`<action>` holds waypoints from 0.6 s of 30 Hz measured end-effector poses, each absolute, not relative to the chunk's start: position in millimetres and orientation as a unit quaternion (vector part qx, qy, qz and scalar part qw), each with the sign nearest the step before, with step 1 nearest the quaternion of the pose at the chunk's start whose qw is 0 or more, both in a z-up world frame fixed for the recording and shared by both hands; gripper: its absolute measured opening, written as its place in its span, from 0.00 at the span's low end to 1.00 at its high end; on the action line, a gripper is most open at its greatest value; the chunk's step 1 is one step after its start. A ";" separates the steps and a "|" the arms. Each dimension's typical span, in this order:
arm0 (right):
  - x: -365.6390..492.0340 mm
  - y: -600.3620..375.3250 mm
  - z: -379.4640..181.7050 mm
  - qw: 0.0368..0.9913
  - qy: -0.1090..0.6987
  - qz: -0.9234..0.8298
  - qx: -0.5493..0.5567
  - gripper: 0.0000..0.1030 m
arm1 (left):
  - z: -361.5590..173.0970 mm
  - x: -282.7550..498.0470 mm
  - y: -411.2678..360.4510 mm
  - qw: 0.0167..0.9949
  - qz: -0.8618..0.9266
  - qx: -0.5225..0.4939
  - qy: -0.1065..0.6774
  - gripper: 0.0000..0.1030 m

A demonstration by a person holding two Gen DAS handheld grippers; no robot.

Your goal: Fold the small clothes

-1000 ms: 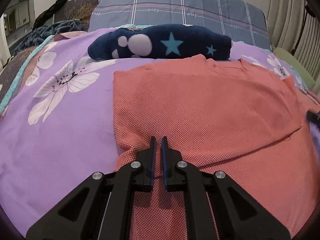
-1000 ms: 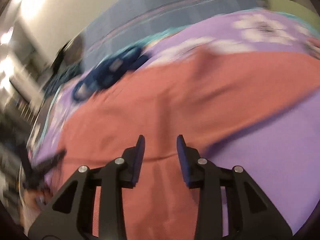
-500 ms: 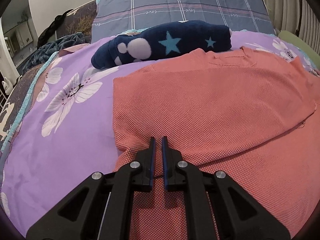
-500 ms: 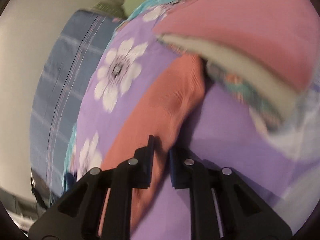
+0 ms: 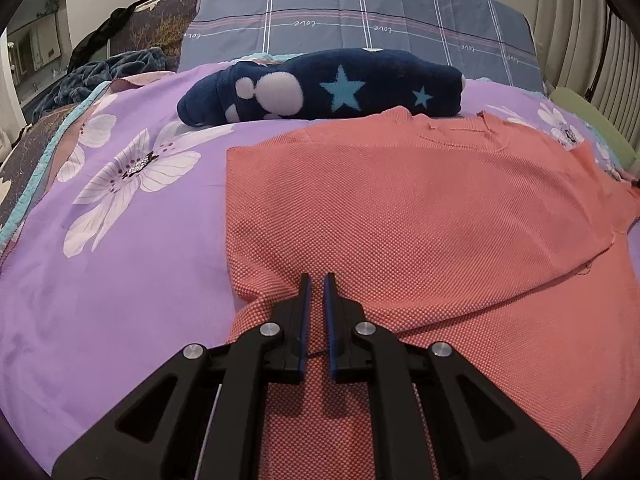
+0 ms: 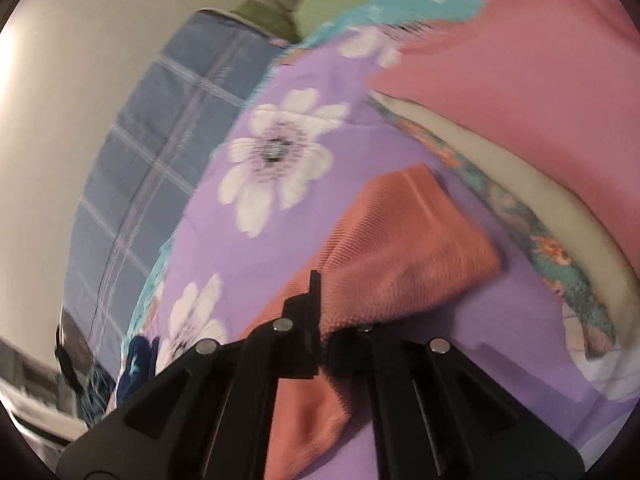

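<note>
coral knit top [image 5: 400, 208] spread on purple bedspread [image 5: 120, 280], long axis across | left gripper [image 5: 315, 280] clenched on near-left hem fold; right gripper [image 6: 320, 280] pinching the sleeve [image 6: 400, 248], nearer it | sleeve folds inward

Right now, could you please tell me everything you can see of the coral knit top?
The coral knit top looks like a waffle-textured knit, lying mostly flat on the purple floral bedcover, neckline toward the navy star-patterned bundle. Its near hem is folded up, and the left gripper pinches that fold. The right gripper is shut on its sleeve, which drapes over one finger.
</note>
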State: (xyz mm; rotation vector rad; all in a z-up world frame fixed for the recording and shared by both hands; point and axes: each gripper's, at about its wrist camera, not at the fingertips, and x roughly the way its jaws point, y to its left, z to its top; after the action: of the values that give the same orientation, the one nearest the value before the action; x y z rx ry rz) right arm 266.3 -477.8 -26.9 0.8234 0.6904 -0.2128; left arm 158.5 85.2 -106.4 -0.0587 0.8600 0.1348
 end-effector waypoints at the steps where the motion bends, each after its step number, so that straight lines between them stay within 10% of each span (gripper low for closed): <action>1: 268.7 -466.1 -18.2 0.859 0.323 -0.079 0.389 0.02 | -106.5 158.3 85.0 0.906 0.065 -0.030 0.416 0.08; 8: 255.3 -265.5 32.6 0.900 0.330 0.165 0.234 0.02 | -106.1 157.1 91.4 0.907 0.055 -0.052 0.414 0.08; 18: 207.9 -129.1 -72.2 0.817 0.485 0.279 0.140 0.17 | -106.5 155.5 98.2 0.908 0.042 -0.078 0.410 0.09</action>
State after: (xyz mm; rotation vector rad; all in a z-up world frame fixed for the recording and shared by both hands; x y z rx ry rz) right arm 207.9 -129.1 -72.2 0.2986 1.0338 0.5951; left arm 155.5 98.2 -106.5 -0.1606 0.8470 0.0865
